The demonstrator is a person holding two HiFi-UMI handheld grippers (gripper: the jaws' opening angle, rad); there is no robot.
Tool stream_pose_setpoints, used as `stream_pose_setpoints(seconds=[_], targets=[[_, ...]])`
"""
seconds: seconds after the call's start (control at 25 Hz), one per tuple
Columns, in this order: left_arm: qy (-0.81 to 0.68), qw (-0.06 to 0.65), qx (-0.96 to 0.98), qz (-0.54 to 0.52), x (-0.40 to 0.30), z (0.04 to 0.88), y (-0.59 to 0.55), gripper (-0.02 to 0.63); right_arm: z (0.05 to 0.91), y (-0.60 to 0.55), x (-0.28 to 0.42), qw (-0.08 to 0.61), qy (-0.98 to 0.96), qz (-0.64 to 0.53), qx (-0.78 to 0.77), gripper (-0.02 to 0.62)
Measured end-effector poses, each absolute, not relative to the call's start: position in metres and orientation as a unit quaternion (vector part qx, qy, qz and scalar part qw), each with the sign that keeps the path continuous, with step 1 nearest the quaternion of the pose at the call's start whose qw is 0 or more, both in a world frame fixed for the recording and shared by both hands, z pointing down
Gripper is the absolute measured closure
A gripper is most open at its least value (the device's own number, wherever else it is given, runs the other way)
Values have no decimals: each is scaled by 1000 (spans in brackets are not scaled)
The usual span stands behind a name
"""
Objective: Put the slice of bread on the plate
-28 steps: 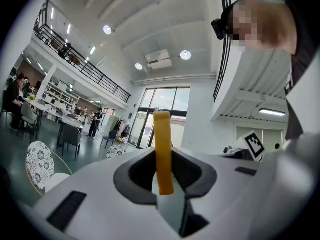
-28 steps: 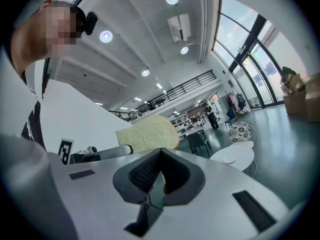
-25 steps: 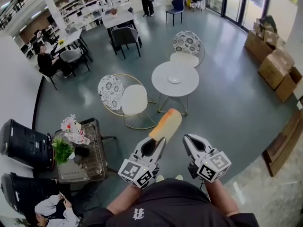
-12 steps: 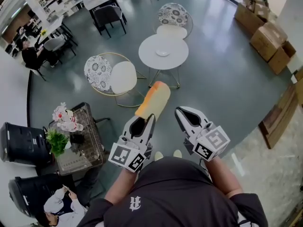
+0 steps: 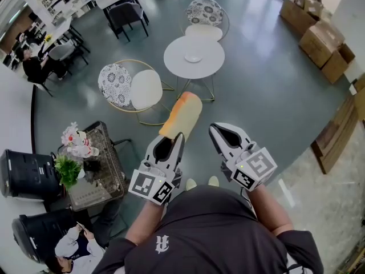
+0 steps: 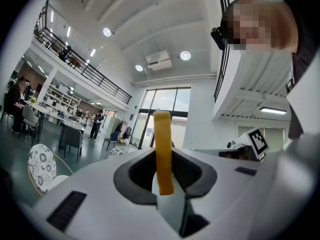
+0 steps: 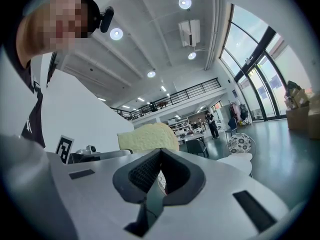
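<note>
A slice of bread (image 5: 181, 115) with a tan crust is clamped at its lower end by my left gripper (image 5: 173, 138), held in the air in front of the person's body. In the left gripper view the bread (image 6: 162, 149) stands edge-on between the jaws. My right gripper (image 5: 216, 132) floats just to its right, shut with nothing in it. From the right gripper view (image 7: 160, 159) the bread's pale face (image 7: 147, 136) shows to the left. A small white plate (image 5: 193, 57) lies on a round white table (image 5: 212, 67) ahead on the floor below.
Two patterned chairs with white seats (image 5: 146, 89) (image 5: 204, 32) flank the round table. A low trolley with a plant and flowers (image 5: 94, 164) is at the left beside black bins (image 5: 25, 173). Cardboard boxes (image 5: 319, 44) sit at the far right. People sit at far tables.
The head view has tipped, so the table and chairs sit higher in the picture. The bread stays in the left gripper; both grippers keep much the same pose.
</note>
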State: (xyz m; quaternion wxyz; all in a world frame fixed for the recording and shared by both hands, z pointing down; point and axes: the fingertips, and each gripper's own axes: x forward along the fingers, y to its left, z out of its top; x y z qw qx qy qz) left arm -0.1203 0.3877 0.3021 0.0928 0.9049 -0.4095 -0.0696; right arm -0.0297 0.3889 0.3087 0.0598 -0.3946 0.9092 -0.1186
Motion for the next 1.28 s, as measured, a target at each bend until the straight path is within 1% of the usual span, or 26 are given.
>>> stream_pose_setpoints(seconds=[0.36, 0.64, 0.84, 1.28], targets=[[-411, 101, 904, -61, -109, 311, 381, 520, 319, 388, -14, 63, 904, -134, -402, 591], [-424, 97, 899, -52, -86, 316, 377, 520, 322, 385, 15, 72, 903, -133, -401, 591], [-442, 98, 890, -47, -82, 319, 364, 520, 325, 375, 33, 83, 901, -140, -401, 591], [-441, 107, 890, -41, -80, 336, 313, 520, 338, 325, 39, 83, 897, -149, -408, 591]])
